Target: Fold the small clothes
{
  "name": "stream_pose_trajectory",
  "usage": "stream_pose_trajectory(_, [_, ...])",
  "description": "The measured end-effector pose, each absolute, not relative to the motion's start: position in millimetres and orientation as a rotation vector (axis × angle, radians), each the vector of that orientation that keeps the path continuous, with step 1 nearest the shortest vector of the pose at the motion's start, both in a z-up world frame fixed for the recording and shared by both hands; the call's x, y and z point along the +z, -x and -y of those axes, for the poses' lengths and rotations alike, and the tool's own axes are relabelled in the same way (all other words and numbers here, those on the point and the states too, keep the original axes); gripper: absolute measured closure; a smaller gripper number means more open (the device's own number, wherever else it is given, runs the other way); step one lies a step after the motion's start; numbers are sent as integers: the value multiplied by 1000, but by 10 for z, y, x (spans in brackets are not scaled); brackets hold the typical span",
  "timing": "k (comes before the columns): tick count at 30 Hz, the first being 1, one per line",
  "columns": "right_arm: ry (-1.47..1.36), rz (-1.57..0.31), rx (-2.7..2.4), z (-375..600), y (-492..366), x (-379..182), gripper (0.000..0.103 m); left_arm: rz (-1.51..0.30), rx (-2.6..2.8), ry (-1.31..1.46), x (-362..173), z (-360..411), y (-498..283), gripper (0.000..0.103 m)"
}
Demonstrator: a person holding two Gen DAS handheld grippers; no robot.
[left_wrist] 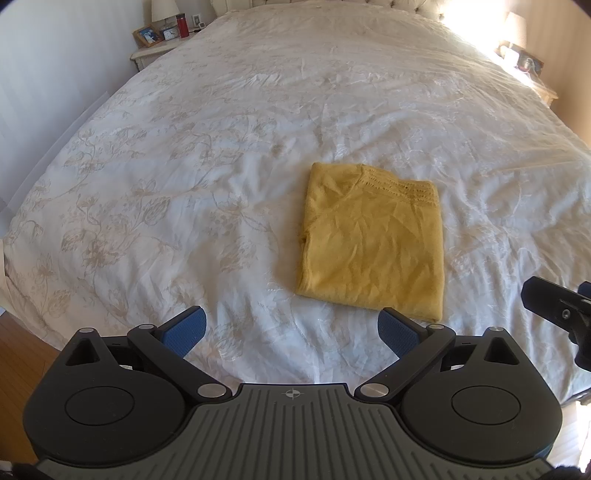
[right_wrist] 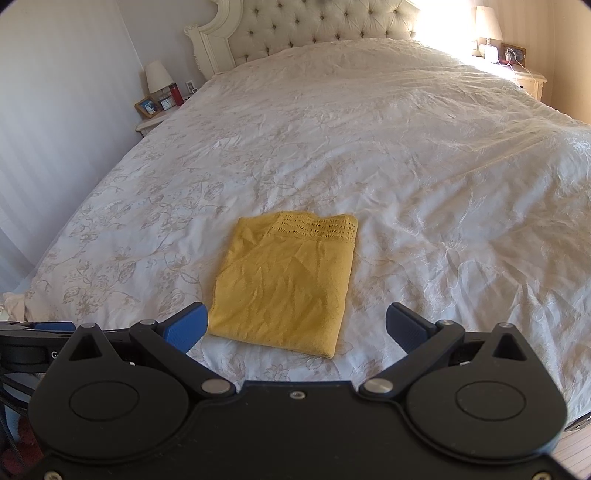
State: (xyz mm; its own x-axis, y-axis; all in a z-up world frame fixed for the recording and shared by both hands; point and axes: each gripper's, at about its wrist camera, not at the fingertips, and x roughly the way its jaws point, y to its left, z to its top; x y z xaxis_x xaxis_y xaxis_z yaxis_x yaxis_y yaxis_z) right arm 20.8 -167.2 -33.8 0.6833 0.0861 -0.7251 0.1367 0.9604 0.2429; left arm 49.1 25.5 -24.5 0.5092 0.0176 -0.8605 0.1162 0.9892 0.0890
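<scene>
Across a wide bed (left_wrist: 258, 122) dressed in a white, floral-patterned cover, a yellow garment (left_wrist: 373, 243) is lying folded into a neat rectangle near the foot edge, its openwork knit band turned toward the tufted headboard (right_wrist: 317, 26). Both handheld tools are hovering level above the near edge of the mattress, pointing up the bed, and neither is touching the cloth. The left gripper (left_wrist: 291, 328) is sitting with its blue-padded fingers spread wide and nothing between them, the garment lying ahead and to its right, its near corner just beyond the right finger. The right gripper (right_wrist: 295, 325) is likewise gaping and empty, the folded piece lying straight ahead between its fingers, nearer the left one. Each tool is showing at the edge of the other's view, the two held side by side. At the far left of the headboard, a nightstand (left_wrist: 151, 51) is carrying a lamp (right_wrist: 158, 77), a framed photo (left_wrist: 147, 35), a small clock (left_wrist: 170, 34) and a red bottle (left_wrist: 182, 26). Sunlight is washing out the far right corner, where a second lamp (right_wrist: 487, 22) is standing.
</scene>
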Motion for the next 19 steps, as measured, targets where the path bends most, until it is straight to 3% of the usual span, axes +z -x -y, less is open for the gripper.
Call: stream_pose_trajectory(19, [-297, -826, -35, 1665, -207, -347, 1, -1036, -62, -134, -258, -219, -502, 2])
